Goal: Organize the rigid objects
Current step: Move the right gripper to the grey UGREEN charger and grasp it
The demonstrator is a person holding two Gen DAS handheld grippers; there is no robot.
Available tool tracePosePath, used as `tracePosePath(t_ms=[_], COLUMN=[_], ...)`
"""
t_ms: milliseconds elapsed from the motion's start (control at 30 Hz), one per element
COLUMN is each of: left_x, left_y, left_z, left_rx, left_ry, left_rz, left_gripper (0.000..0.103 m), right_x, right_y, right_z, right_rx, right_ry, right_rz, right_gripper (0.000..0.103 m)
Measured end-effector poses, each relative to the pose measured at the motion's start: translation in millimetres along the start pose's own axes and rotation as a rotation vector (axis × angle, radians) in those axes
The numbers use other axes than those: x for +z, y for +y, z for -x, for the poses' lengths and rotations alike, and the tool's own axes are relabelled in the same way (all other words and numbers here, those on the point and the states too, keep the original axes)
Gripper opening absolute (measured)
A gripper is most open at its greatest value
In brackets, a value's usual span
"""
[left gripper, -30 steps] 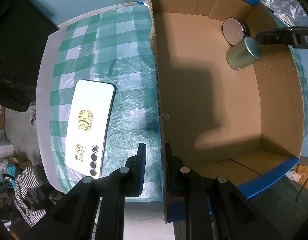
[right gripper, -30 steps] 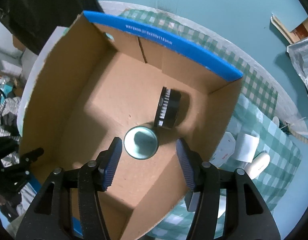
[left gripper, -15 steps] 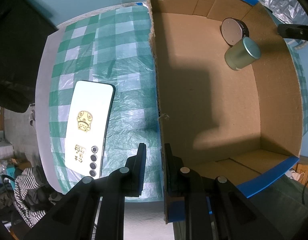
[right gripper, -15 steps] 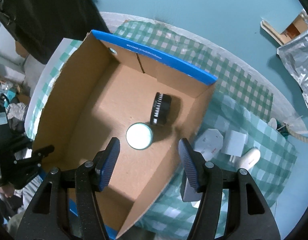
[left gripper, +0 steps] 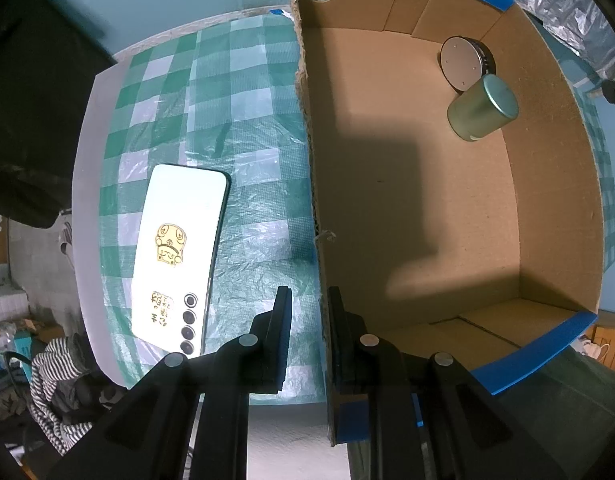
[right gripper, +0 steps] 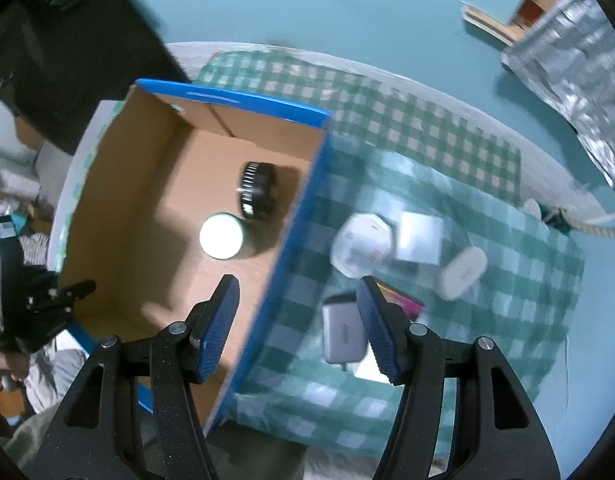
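Observation:
A cardboard box (left gripper: pixel 427 200) with blue rims stands on the green checked cloth. In its far right corner a green tin (left gripper: pixel 481 108) stands beside a black round disc (left gripper: pixel 463 62) that rests on its edge. My left gripper (left gripper: pixel 309 300) points straight down and is shut on the box's left wall. A white phone (left gripper: pixel 179 248) lies on the cloth left of the box. My right gripper (right gripper: pixel 297 292) hangs open and empty above the box's right wall (right gripper: pixel 291 240), up and away from the tin (right gripper: pixel 221 236) and the disc (right gripper: pixel 257 190).
Right of the box lie a white plug adapter (right gripper: pixel 361 246), a white square charger (right gripper: pixel 419 238), a white oval case (right gripper: pixel 461 274), a grey power bank (right gripper: pixel 343 332) and a pink item (right gripper: pixel 403 304). Crumpled foil (right gripper: pixel 579 52) sits beyond the table's edge.
My right gripper has risen and shifted right, from over the tin to above the box's right wall, and has left the left wrist view. The left gripper and the box have stayed still.

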State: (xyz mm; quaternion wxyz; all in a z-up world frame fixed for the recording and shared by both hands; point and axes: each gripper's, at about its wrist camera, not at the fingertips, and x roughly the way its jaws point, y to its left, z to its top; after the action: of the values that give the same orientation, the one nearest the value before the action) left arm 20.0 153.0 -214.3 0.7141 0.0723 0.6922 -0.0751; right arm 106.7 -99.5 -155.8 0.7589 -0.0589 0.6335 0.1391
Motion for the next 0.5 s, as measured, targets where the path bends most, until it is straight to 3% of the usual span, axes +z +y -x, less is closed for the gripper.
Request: tracePosePath(t_ms=[267,500], left_x=[1,2], left_y=[-1,-2], left_z=[1,0], left_rx=[-0.001,0.000], left_ry=[0.001,0.001], left_rz=[-0.007,-0.007], left_gripper=[0.017,0.017], right_x=[-20,-37], right_y=[-36,-49], right_z=[-6,-37], right_rx=[-0.018,-0.009], right_ry=[0.023,0.056], right_rz=[-0.075,-0.076], right_gripper=[0.062,0.062])
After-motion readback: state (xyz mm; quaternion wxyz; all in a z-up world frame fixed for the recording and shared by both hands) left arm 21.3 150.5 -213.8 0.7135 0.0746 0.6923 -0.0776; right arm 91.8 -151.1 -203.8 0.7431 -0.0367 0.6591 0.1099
